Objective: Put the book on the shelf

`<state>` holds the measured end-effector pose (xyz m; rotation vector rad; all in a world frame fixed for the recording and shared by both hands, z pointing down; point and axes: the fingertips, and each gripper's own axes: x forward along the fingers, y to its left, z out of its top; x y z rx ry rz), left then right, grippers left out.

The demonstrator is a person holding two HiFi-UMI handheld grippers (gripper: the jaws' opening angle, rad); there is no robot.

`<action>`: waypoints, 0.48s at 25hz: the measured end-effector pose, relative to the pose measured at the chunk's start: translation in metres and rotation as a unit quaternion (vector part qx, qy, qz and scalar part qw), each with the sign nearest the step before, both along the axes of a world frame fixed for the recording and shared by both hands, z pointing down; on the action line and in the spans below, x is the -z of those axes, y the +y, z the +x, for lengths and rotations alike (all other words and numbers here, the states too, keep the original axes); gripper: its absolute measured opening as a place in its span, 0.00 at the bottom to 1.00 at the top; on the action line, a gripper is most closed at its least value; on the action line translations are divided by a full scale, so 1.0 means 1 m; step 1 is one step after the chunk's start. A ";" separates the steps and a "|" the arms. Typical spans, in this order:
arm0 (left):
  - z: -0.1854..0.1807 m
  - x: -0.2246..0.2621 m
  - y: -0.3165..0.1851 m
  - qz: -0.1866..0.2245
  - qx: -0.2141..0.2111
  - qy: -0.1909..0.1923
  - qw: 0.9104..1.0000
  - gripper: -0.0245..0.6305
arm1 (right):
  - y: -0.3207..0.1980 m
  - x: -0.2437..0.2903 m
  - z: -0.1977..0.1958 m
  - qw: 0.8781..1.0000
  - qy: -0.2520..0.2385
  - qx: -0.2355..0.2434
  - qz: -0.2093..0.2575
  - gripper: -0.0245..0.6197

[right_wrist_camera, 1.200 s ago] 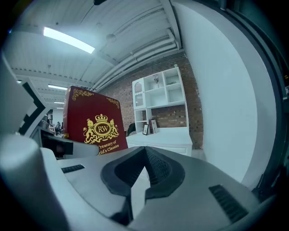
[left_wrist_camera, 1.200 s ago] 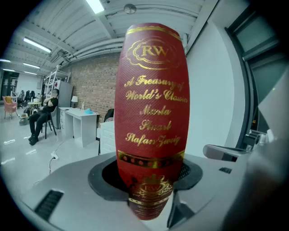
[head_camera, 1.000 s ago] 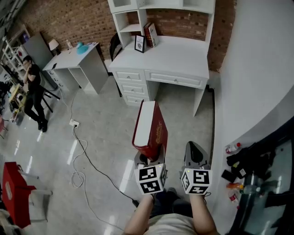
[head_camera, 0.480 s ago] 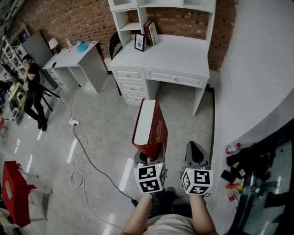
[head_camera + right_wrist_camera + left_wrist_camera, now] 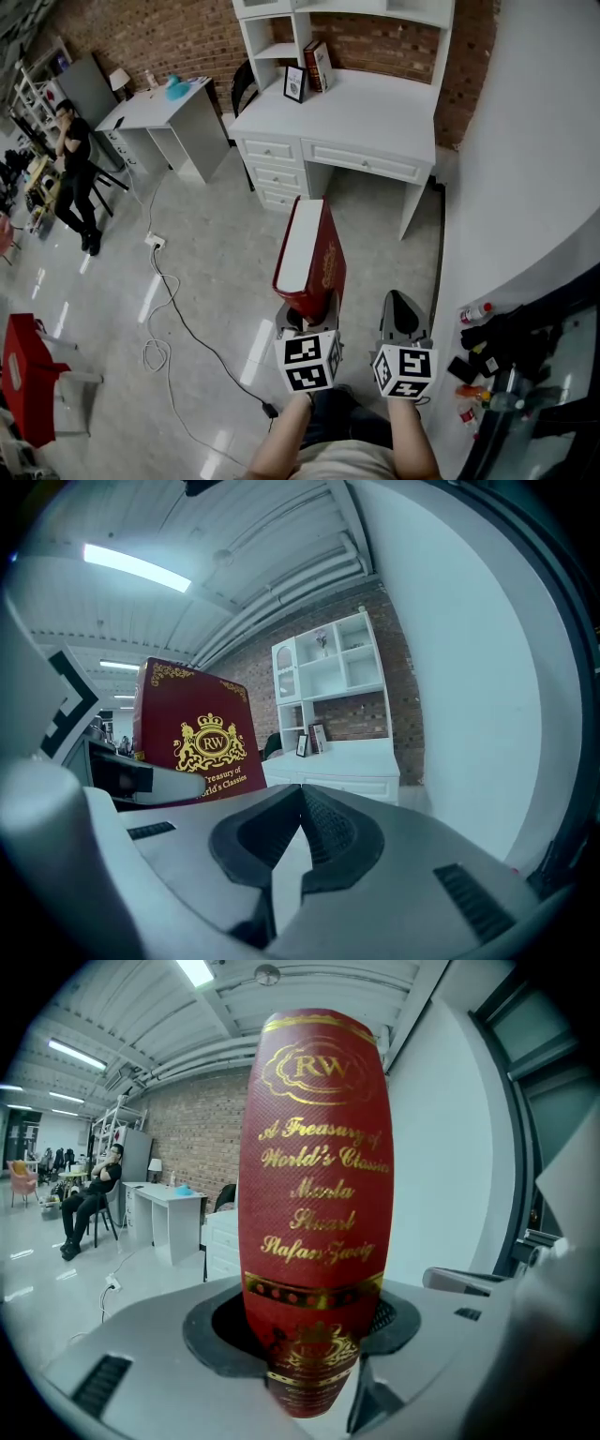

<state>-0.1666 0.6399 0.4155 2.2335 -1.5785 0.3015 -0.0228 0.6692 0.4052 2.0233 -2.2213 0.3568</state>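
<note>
1. Nearest, left: left hand-held gripper [image 5: 305, 323] clamped on bottom end of the book [image 5: 307, 258], jaws pressing both covers. Held off the floor, roughly upright, spine toward holder, gold-printed cover facing right.
2. Just right of it: right hand-held gripper [image 5: 403, 317] w/ jaws together, nothing between, not touching book.
3. Step, by the look of it: mid-carry, book well apart from the furniture ahead.
4. Farther: white worktop [image 5: 375, 117] against brick wall.
5. Farthest: shelf [image 5: 270, 52] above worktop's far left. Red books [image 5: 321, 66] leaning at its foot, picture frame [image 5: 294, 84] just left of them.
6. Next, prob.: close the gap, lift book above worktop level, keep upright, slot into shelf. Held by one end only, so likely tippy; could steady w/ right hand-held gripper.
</note>
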 end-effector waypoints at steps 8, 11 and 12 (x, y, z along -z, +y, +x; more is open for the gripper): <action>-0.005 -0.008 -0.010 -0.009 0.008 -0.006 1.000 0.41 | -0.020 -0.004 -0.006 1.000 -0.003 0.015 -0.004 0.06; -0.006 -0.011 -0.024 -0.010 0.007 -0.008 1.000 0.41 | -0.033 -0.008 -0.006 1.000 -0.002 0.013 -0.004 0.06; -0.007 -0.012 -0.030 -0.011 0.007 -0.010 1.000 0.41 | -0.039 -0.009 -0.006 1.000 -0.003 0.012 -0.005 0.06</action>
